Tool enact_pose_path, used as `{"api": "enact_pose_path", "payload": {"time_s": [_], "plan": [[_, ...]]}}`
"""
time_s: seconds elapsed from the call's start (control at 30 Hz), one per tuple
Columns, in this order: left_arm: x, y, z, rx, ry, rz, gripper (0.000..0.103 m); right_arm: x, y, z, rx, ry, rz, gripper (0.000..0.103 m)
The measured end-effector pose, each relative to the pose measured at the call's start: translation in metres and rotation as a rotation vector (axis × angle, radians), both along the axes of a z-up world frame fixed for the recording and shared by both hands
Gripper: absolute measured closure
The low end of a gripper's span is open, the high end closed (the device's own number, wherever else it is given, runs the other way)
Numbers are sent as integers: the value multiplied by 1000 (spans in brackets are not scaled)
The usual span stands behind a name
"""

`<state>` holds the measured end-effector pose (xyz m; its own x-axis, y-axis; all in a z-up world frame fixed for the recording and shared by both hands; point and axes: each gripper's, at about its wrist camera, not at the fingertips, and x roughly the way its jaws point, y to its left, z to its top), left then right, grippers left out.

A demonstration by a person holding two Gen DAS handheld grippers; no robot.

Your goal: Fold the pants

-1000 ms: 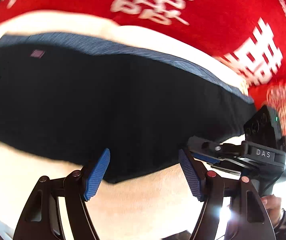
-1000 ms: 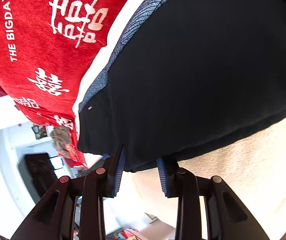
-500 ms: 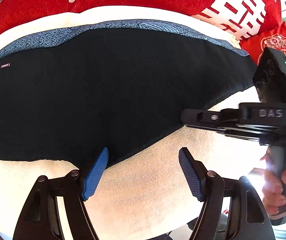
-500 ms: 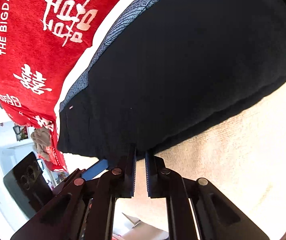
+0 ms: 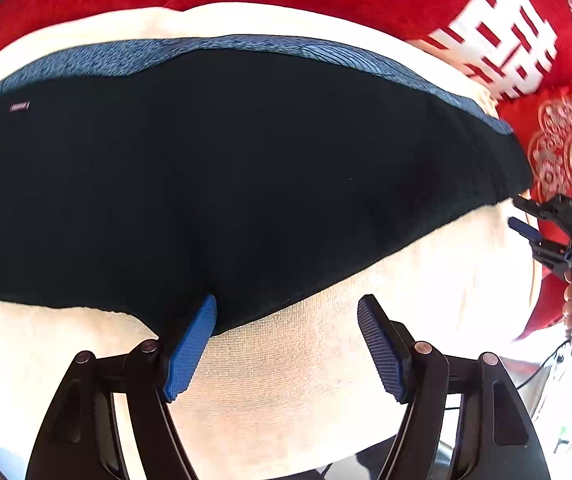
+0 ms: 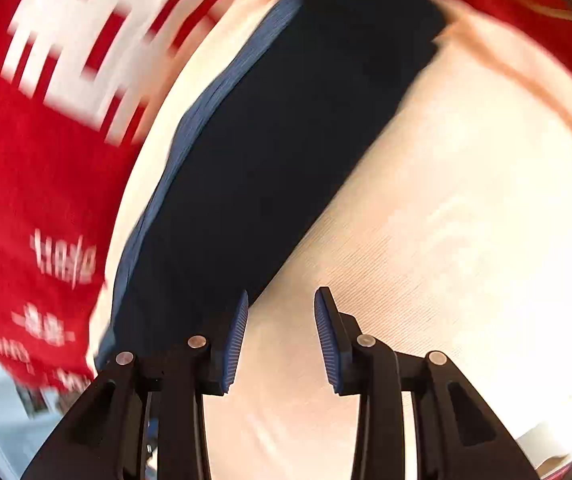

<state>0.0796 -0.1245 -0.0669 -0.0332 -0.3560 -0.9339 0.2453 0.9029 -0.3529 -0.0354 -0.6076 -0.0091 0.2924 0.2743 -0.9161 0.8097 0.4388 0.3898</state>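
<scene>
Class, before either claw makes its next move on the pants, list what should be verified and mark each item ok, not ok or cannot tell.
1. Left claw open and empty: ok.
2. Right claw open and empty: ok.
3. Black pants lying flat on the cream cover: ok in the left wrist view.
4. Blue waistband visible along the far edge: ok.
5. Fold edges aligned: cannot tell; the dark cloth hides layers.
6. Right wrist view sharp enough to aim: not ok, it is motion-blurred.
</scene>
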Motion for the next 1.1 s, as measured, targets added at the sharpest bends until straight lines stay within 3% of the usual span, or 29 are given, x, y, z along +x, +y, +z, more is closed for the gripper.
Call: {"api": "enact_pose_path", "payload": {"time_s": [0.27, 0.3, 0.37, 0.4, 0.5, 0.6, 0.7, 0.8, 0.9, 1.1], "plan": [[-1, -10, -2, 69, -1, -22, 30, 8, -51, -4, -97, -17, -43, 65], [-1, -11, -2, 73, 0, -21, 30, 13, -54, -4, -102, -18, -35, 71], [0, -15, -2, 82, 3, -19, 30, 24, -57, 2, -125, -17, 0, 95], [0, -18, -2, 88, 3, -20, 30, 30, -56, 12, -150, -38, 28, 95], [0, -24, -3, 100, 3, -22, 30, 55, -43, 44, -264, -99, 194, 95], [0, -28, -4, 113, 2, -28, 30, 63, -44, 34, -304, -36, 275, 95], [0, -32, -5, 119, 3, -33, 28, 43, -60, -5, -216, 51, 212, 96], [-1, -36, -6, 136, -5, -50, 27, 32, -59, 2, -221, 24, 181, 92], [-1, -41, -7, 142, -15, -74, 22, 27, -57, 6, -217, 62, 194, 76], [2, -48, -7, 169, -12, -58, 20, 2, -55, 11, -147, 73, 141, 74]]}}
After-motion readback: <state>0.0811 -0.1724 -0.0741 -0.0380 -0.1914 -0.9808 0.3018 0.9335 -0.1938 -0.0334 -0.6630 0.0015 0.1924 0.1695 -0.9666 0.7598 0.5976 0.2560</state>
